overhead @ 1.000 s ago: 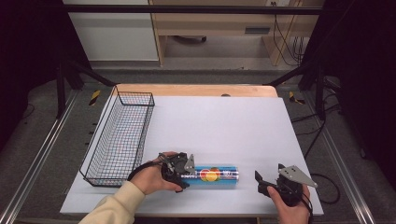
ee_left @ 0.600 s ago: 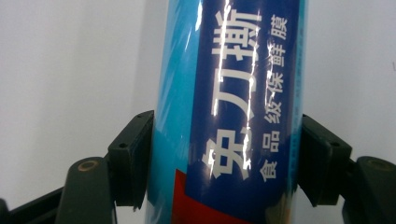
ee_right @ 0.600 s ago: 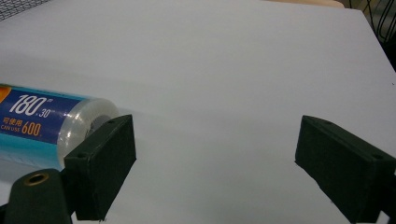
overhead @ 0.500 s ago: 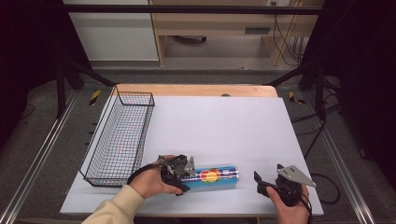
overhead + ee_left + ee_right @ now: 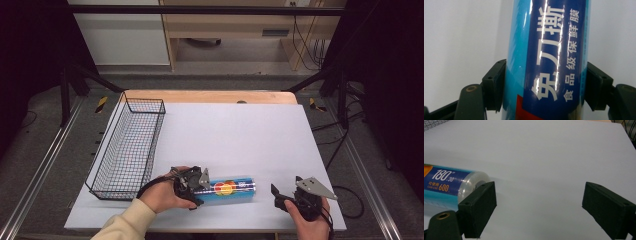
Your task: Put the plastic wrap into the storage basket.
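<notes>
The table (image 5: 260,130) is carrying a white surface, with one black wire basket (image 5: 131,145) standing along its left side. One roll of cling film (image 5: 227,188) is lying on its side near the front edge of the table, to the right of the basket and apart from it. The roll is wearing a glossy wrapper in light blue and dark blue with white Chinese characters, a red-and-yellow emblem near the middle and a clear film end showing at its right.

The left claw (image 5: 200,186) is sitting at the roll's left end, half open, with its two black jaws lying against both sides of the roll in the left gripper view (image 5: 546,62). The right claw (image 5: 280,196) is resting near the front edge, well to the right of the roll's clear end (image 5: 454,186), with its jaws standing wide apart and holding nothing.

Count: one roll, one basket, two claws.
</notes>
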